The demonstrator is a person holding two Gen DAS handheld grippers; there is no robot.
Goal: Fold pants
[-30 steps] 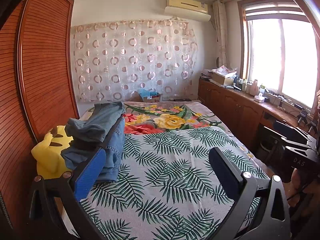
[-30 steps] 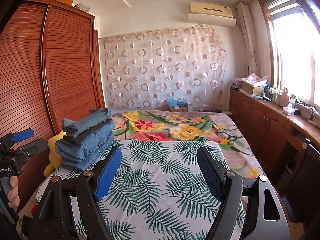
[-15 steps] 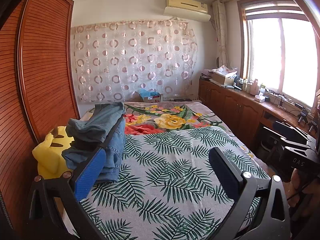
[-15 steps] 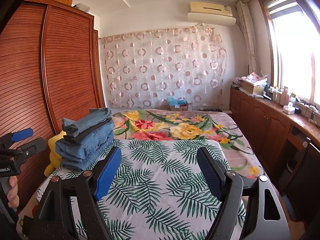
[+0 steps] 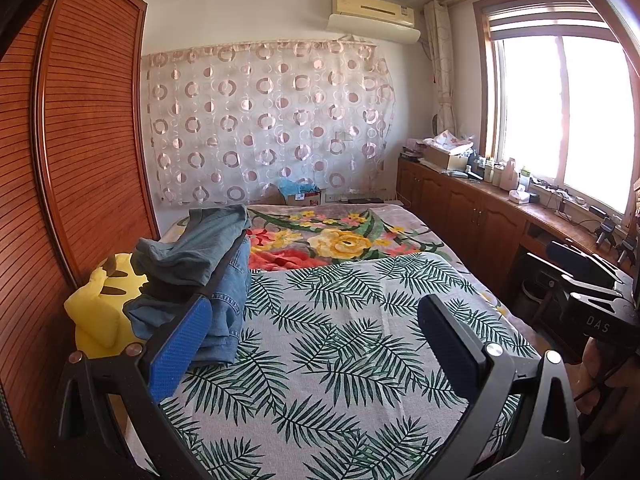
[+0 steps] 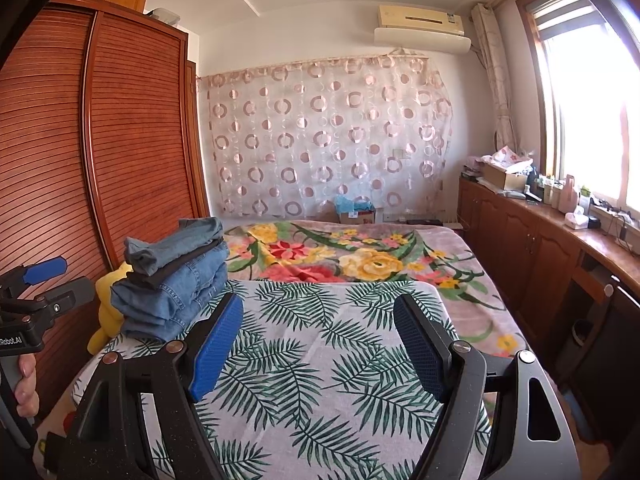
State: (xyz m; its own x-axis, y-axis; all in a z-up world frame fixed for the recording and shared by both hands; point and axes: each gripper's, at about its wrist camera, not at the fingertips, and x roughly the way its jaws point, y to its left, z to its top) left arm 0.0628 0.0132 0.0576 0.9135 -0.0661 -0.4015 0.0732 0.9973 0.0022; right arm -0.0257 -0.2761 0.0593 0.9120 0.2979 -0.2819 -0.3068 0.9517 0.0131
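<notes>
Bed (image 6: pixel 328 364) under a palm-leaf sheet fills both views; a floral blanket (image 6: pixel 360 256) covers its far half. Folded pants (image 6: pixel 176 276) sit stacked at the bed's left edge, against a yellow plush (image 5: pixel 98 312). Slatted wooden wardrobe (image 6: pixel 100 152) stands left of the bed, circle-print curtain (image 6: pixel 328 140) beyond it, window (image 5: pixel 560 104) and wooden cabinets (image 6: pixel 528 244) to its right. Left gripper (image 5: pixel 316 344) and right gripper (image 6: pixel 320 344) hover over the bed's near end, fingers spread wide, empty.
</notes>
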